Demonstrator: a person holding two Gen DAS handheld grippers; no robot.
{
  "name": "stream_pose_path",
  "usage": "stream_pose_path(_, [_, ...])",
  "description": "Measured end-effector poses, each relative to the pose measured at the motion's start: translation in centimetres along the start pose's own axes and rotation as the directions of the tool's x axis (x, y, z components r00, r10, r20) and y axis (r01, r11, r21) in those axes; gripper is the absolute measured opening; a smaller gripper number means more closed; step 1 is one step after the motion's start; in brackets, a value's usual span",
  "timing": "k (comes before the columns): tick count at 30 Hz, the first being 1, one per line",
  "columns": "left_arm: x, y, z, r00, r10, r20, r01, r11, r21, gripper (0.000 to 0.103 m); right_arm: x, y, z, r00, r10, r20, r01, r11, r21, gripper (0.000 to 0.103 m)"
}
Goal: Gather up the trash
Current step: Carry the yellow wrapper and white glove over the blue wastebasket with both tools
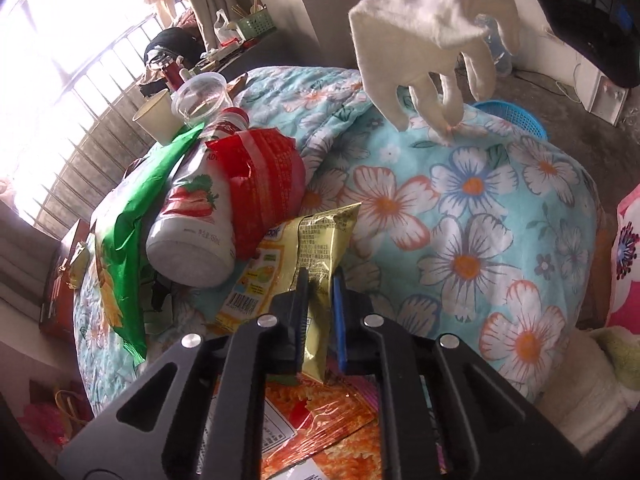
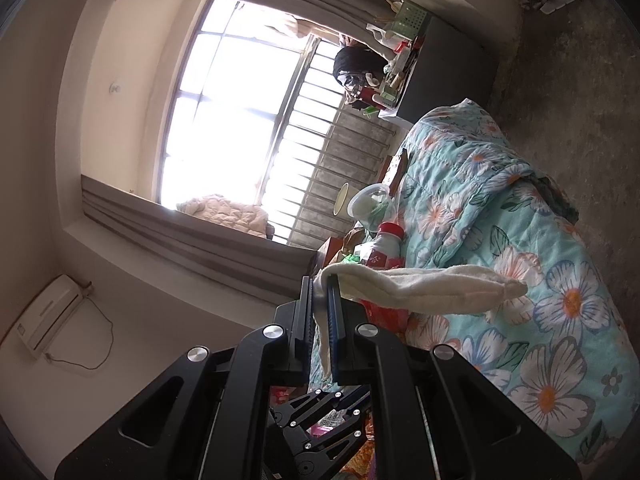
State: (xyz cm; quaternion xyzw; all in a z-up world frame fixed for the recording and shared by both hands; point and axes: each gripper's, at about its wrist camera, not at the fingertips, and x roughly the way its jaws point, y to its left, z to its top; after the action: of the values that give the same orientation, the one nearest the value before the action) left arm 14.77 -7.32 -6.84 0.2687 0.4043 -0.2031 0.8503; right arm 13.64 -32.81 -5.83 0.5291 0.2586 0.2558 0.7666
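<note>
My left gripper (image 1: 320, 284) is shut on a gold and yellow snack packet (image 1: 316, 248) lying on a floral blanket (image 1: 480, 208). Beside it lie a white strawberry drink bottle (image 1: 192, 220), a red wrapper (image 1: 268, 184), a green snack bag (image 1: 132, 236), an orange wrapper (image 1: 320, 412), a clear plastic cup (image 1: 202, 96) and a paper cup (image 1: 158, 116). My right gripper (image 2: 320, 292) is shut on a white cloth glove (image 2: 420, 286), held above the blanket (image 2: 540, 280). The glove also hangs in the left wrist view (image 1: 432, 36), fingers down.
A blue plastic basket (image 1: 512, 114) stands on the floor behind the blanket mound. A dark cabinet with clutter (image 2: 440, 68) is by the window (image 2: 240, 100). A pink flowered cushion (image 1: 628, 256) is at the right. The left gripper's body (image 2: 316, 432) shows below my right gripper.
</note>
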Motion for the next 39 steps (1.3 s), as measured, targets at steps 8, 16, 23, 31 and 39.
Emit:
stream_pose_path(8, [-3.6, 3.2, 0.9, 0.992, -0.018, 0.125, 0.035, 0.990, -0.134, 0.004, -0.5, 1.1, -0.3, 1.000, 0.019, 0.010, -0.019, 1.000, -0.023, 0.007])
stream_pose_path(16, [-7.9, 4.1, 1.7, 0.972, -0.024, 0.234, 0.070, 0.979, -0.189, 0.004, -1.4, 2.0, -0.3, 0.999, 0.042, 0.027, -0.041, 0.998, -0.046, 0.007])
stream_pose_path(23, [-10.0, 3.7, 3.3, 0.950, -0.060, 0.307, 0.124, 0.973, -0.195, 0.004, -3.0, 2.3, 0.1, 0.996, 0.059, 0.062, -0.055, 0.997, -0.059, 0.007])
stream_pose_path(31, [-10.1, 1.4, 7.9, 0.913, -0.175, 0.368, 0.243, 0.959, -0.147, 0.004, -6.8, 2.4, 2.0, 0.987, 0.056, 0.148, -0.045, 0.996, -0.080, 0.007])
stream_pose_path(39, [-7.3, -4.7, 16.8, 0.849, -0.375, 0.373, 0.412, 0.911, -0.021, 0.004, -14.2, 1.1, 6.6, 0.957, -0.041, 0.286, 0.073, 0.992, -0.101, 0.007])
